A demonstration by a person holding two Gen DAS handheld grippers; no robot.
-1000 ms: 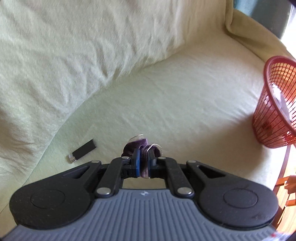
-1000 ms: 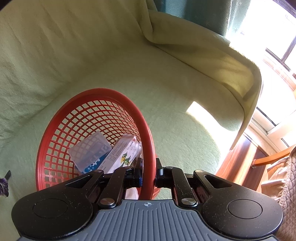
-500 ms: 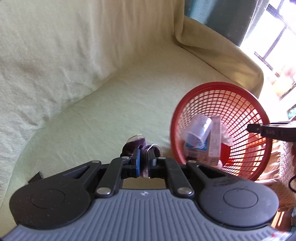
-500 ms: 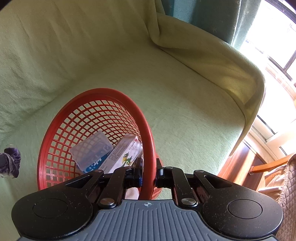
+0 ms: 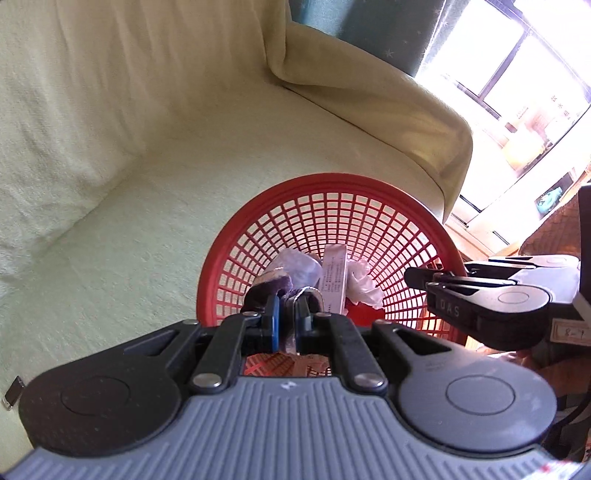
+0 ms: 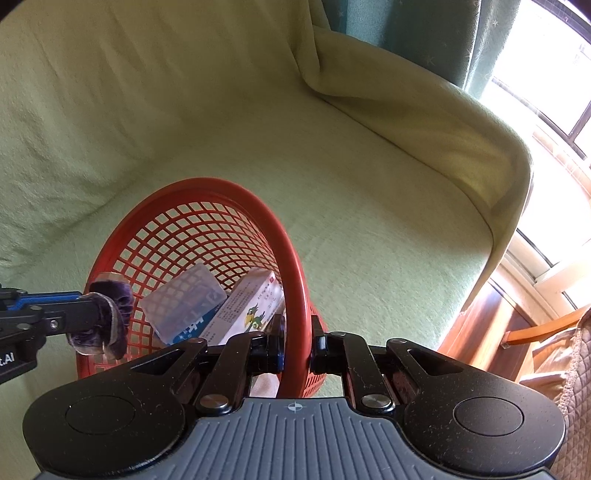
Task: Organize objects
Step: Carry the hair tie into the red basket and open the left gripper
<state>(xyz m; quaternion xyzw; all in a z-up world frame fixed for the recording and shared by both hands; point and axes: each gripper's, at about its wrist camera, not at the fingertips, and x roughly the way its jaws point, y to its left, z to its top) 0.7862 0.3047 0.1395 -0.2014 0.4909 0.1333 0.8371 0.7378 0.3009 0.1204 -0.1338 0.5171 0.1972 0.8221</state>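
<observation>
Currently the left gripper (image 5: 287,325) pinches a soft, light purple velvet scrunchie (image 5: 275,290) over the red plastic mesh basket (image 5: 332,181); the right gripper (image 6: 297,349) clamps the stiff rim.

Sofa: a seat (image 6: 369,229) draped in a pale yellow-green cover, backrest and armrest covered too.
Curtain: teal (image 6: 406,33), behind the armrest.
Window: dark-framed (image 5: 517,62), very bright (sunlight floods in).
Wood furniture: brown (image 6: 480,332), beside the sofa.
</observation>
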